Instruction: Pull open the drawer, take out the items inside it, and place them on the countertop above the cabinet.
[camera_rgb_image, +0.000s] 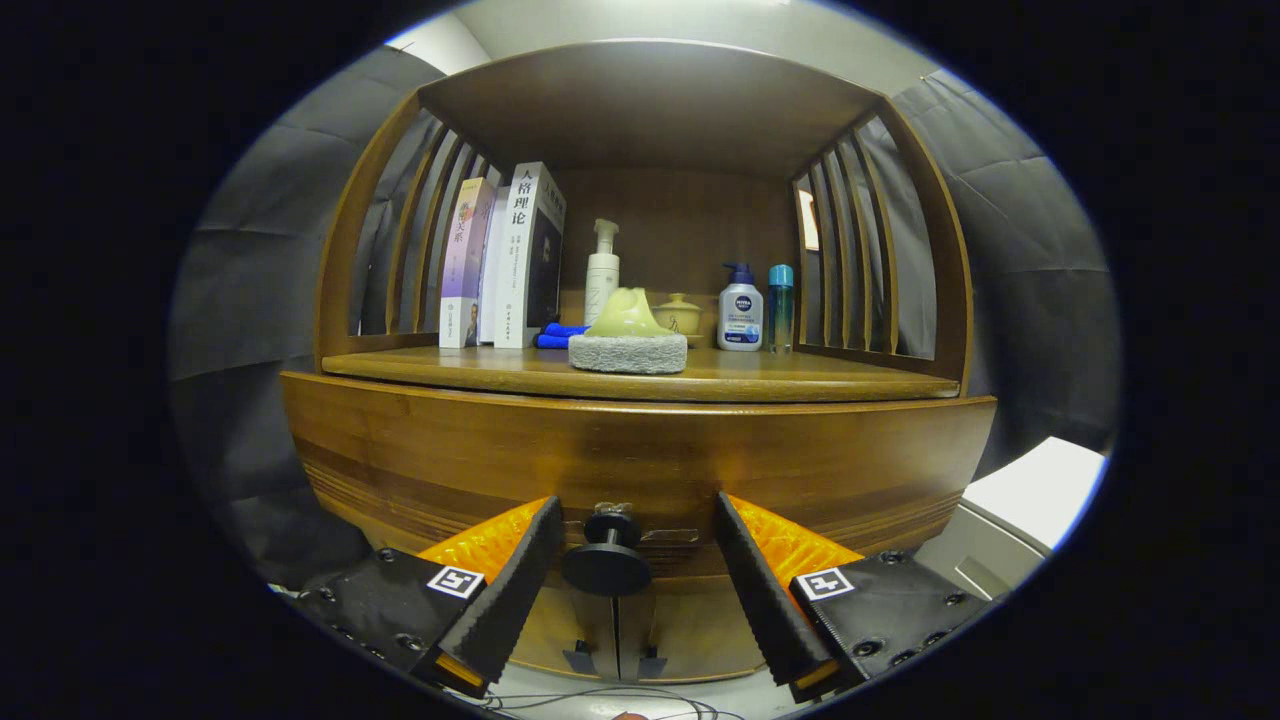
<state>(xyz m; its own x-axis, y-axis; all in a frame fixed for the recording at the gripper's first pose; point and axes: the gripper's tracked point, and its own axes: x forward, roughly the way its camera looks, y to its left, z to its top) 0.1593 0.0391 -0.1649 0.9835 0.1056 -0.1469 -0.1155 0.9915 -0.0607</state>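
A wooden cabinet's surface (760, 375) carries books (505, 260), bottles (740, 315) and a pale green object on a grey pad (628, 352), with dark cloth walls around. The gripper (635, 535) stands wide open, its fingers flanking the drawer (640, 450) knob (607, 562) without touching. The drawer is closed, its contents hidden.

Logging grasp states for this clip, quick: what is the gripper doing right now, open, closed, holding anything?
Gripper: open, holding nothing; its fingers sit on either side of the drawer knob without touching it.
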